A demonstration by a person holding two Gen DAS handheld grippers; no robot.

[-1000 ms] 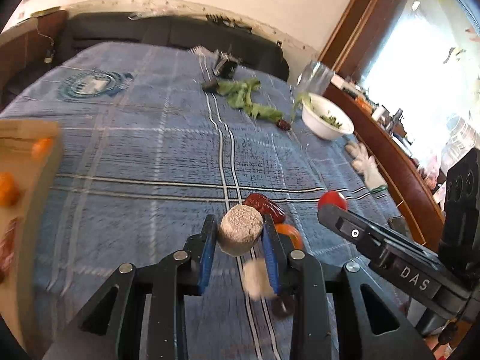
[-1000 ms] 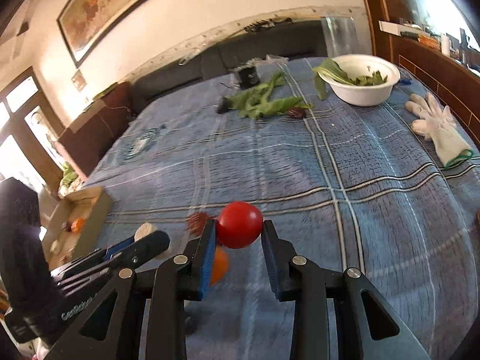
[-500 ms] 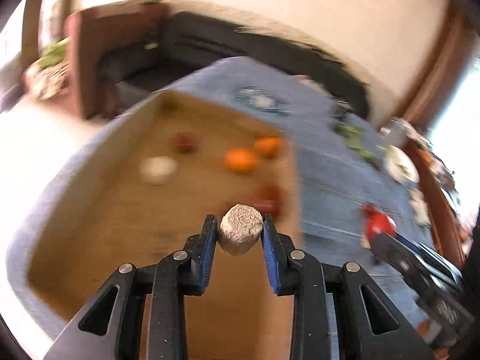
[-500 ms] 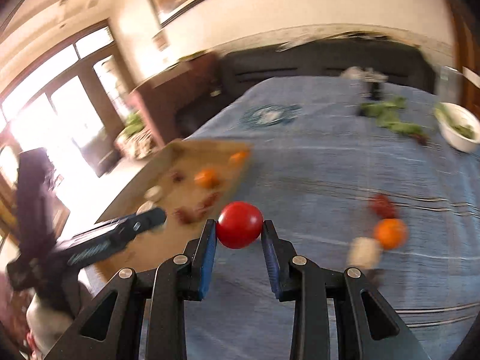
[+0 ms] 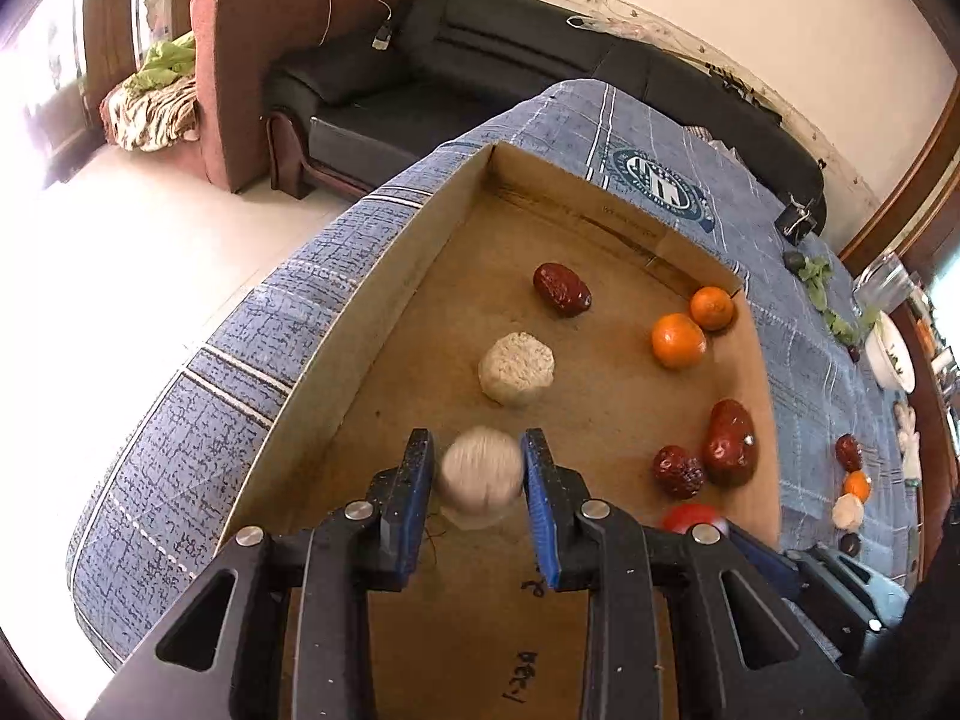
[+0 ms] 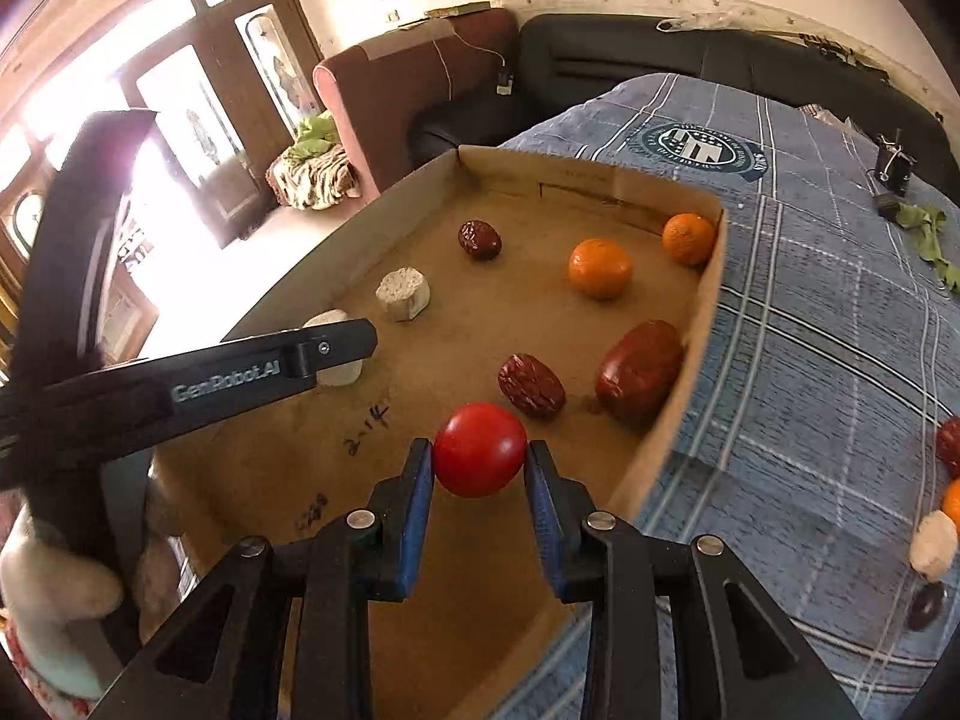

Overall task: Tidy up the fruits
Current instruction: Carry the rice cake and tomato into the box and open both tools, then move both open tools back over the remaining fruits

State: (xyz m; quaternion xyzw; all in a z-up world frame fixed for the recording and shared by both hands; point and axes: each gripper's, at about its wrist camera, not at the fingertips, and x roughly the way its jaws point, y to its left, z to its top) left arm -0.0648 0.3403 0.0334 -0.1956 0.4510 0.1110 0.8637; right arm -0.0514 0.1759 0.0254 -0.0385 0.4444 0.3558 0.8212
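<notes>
Living-room setup: black sofa (image 5: 540, 42) at 12 o'clock behind a surface (image 5: 180, 420) draped in blue plaid cloth, and a shallow cardboard box (image 5: 384, 276) now fills both views. That's the big change. A second ago both claws were out over the cloth by the loose pile; now both hang over the box.

The left claw (image 5: 478, 480) has the pale round puck (image 5: 480, 477) between its pads, but the puck is smeared with blur while the fingers look sharp. My guess is it's slipping free or just let go. I honestly can't tell whether it's still pinched. The right-wrist view has it low by the box floor, under that claw's tip.

The right claw (image 6: 480, 468) is clamped on the red tomato (image 6: 479, 449), held above the near end of the box, not dropped yet.

Already inside are another puck (image 5: 516, 369) at 12 o'clock of the left claw, oranges (image 5: 678, 340) at about 2 and dark red dates (image 5: 729, 444) at 3.

A few pieces (image 6: 933, 543) still sit on the cloth at 3 o'clock, so more trips are needed.
</notes>
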